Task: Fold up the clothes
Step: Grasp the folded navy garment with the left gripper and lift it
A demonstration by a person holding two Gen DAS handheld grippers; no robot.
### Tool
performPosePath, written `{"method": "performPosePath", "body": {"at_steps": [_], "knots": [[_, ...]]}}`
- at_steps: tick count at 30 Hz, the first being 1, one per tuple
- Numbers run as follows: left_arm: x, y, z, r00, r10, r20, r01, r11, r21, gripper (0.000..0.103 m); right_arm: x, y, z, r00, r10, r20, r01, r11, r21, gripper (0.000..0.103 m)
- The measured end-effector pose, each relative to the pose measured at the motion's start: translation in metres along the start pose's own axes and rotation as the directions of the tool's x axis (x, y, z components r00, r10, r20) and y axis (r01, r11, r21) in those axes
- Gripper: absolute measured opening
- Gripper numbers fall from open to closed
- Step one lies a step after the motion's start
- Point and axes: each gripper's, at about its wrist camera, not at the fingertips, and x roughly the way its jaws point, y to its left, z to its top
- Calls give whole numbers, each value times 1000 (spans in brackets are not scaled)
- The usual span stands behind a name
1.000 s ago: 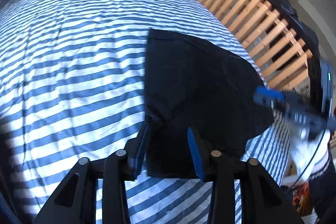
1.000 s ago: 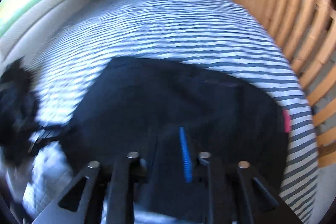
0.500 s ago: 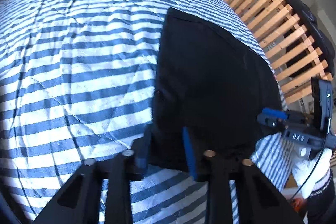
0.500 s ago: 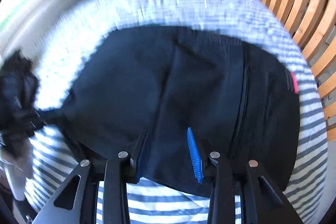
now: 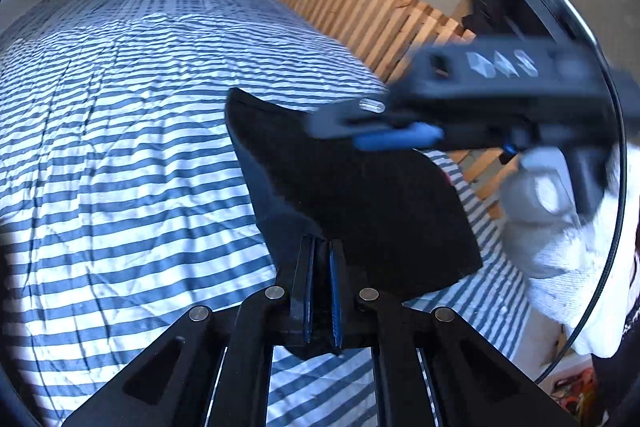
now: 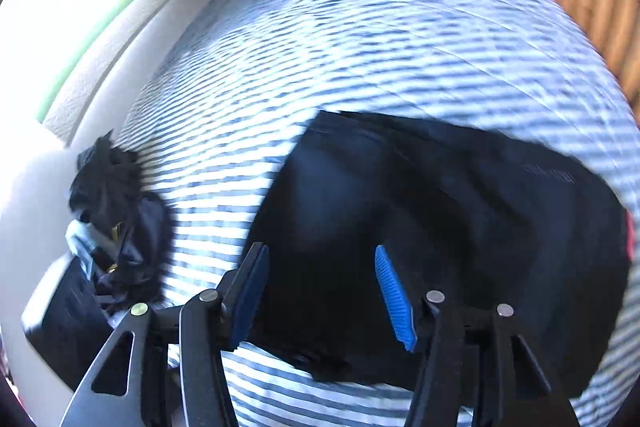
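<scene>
On the blue-striped bedspread (image 5: 120, 155), the left gripper (image 5: 322, 267) pinches the black garment's (image 5: 360, 195) corner, mid-fold; the right gripper (image 6: 320, 291), jaws just widened and empty, must regrasp.

The left tongs (image 5: 322, 283) have just closed, pinching dark cloth (image 5: 360, 203) between their pads, while the right tongs (image 6: 320, 291) have just spread, angled down with nothing pressed between them.

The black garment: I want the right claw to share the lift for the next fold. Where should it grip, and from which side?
Probably the black garment's near hem, from above at the bed's near edge. The right claw stands open over that flat edge, while the left claw is shut on its corner.
</scene>
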Motion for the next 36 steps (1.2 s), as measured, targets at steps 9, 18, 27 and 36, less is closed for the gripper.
{"method": "performPosePath", "body": {"at_steps": [9, 18, 27, 36], "knots": [[-7, -14, 1, 998, -54, 10, 54, 998, 22, 6, 36, 40, 2, 980, -129, -153, 111, 986, -121, 44], [-40, -10, -1, 989, -144, -25, 146, 986, 82, 18, -29, -3, -18, 993, -117, -29, 116, 993, -34, 3], [39, -48, -3, 969, -194, -154, 207, 975, 76, 16, -130, -136, -76, 976, -203, 83, 180, 957, 229, 3], [147, -126, -29, 946, -199, -255, 239, 962, 135, 16, -112, -260, -132, 971, -232, 55, 187, 887, 423, 4]]}}
